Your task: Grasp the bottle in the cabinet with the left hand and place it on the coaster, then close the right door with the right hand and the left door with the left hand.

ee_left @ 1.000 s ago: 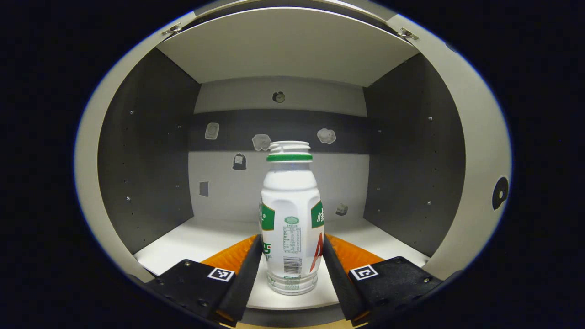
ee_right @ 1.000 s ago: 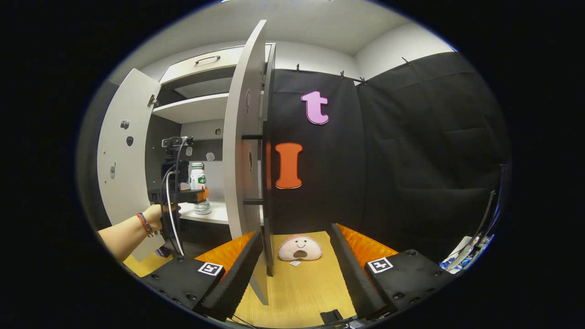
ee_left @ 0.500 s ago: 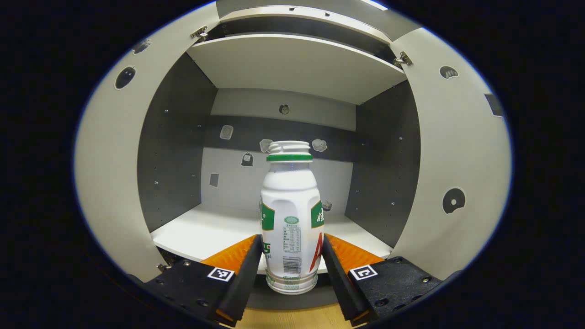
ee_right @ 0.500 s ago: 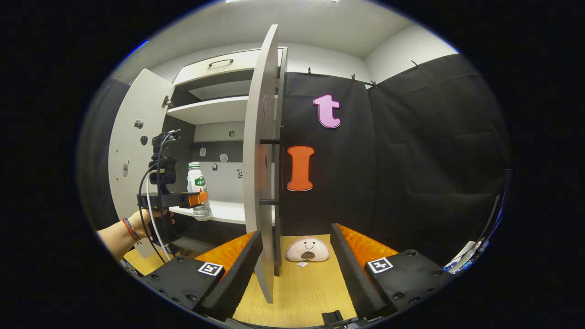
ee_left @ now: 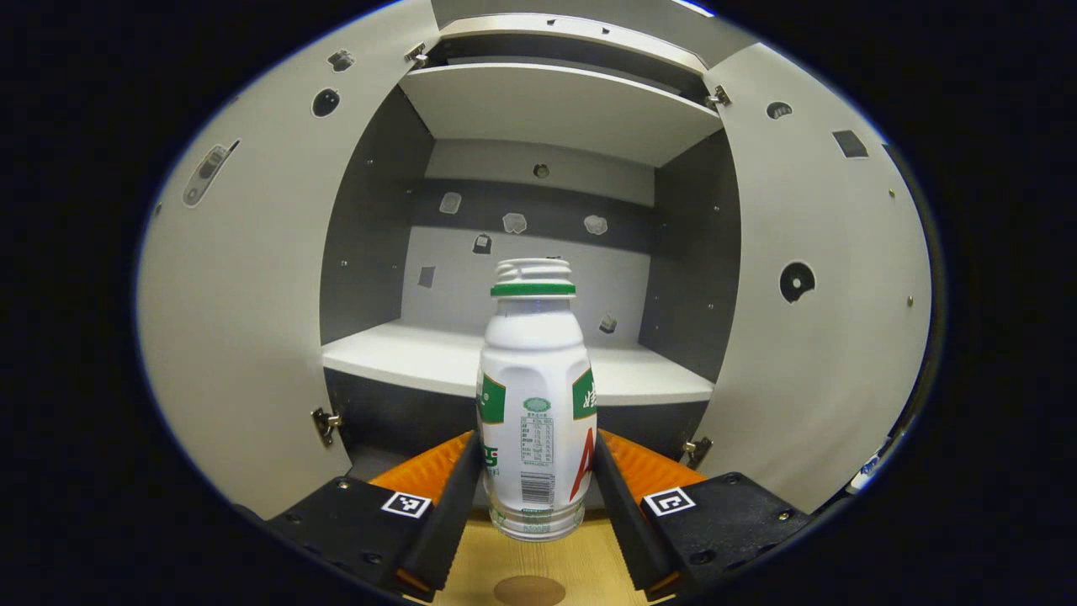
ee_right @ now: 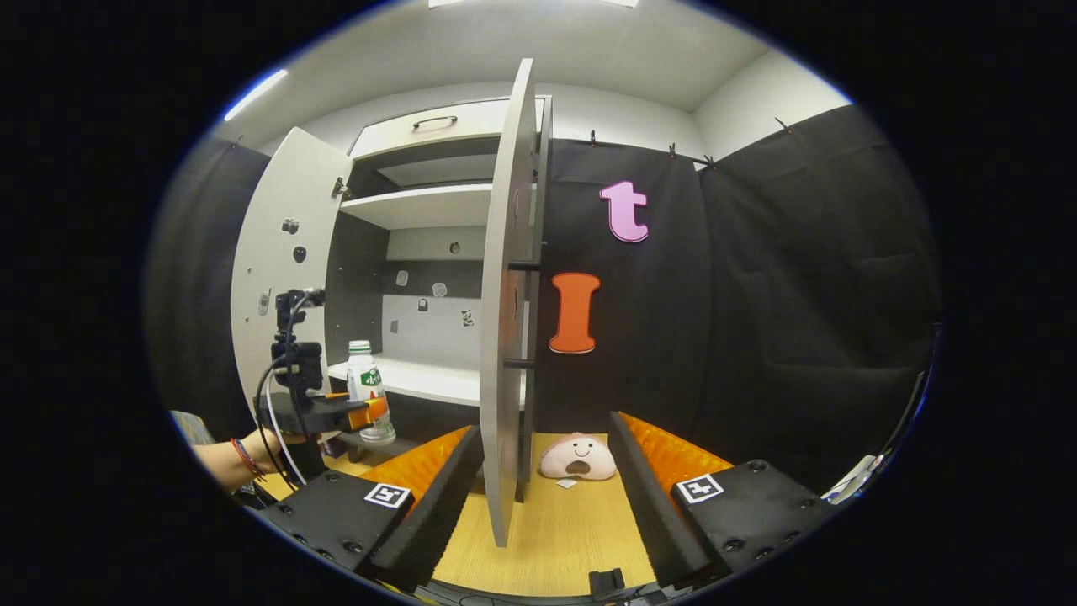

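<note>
A white bottle with a green neck ring stands upright between the fingers of my left gripper, which is shut on its lower body. It hangs in the air in front of the open cabinet, above the wooden table. A round brown coaster lies on the table just below it. In the right gripper view the bottle and the left gripper show at the left, held by a hand. My right gripper is open, with the edge of the right door between its fingers, untouched.
Both cabinet doors stand wide open, the left door and the right door. A pink plush toy lies on the wooden table by the black cloth wall. A drawer with a handle tops the cabinet.
The left gripper has drawn the bottle back out of the cabinet and lower, over the table, and the coaster has come into view. The right gripper has shifted slightly, staying open around the right door's edge.
</note>
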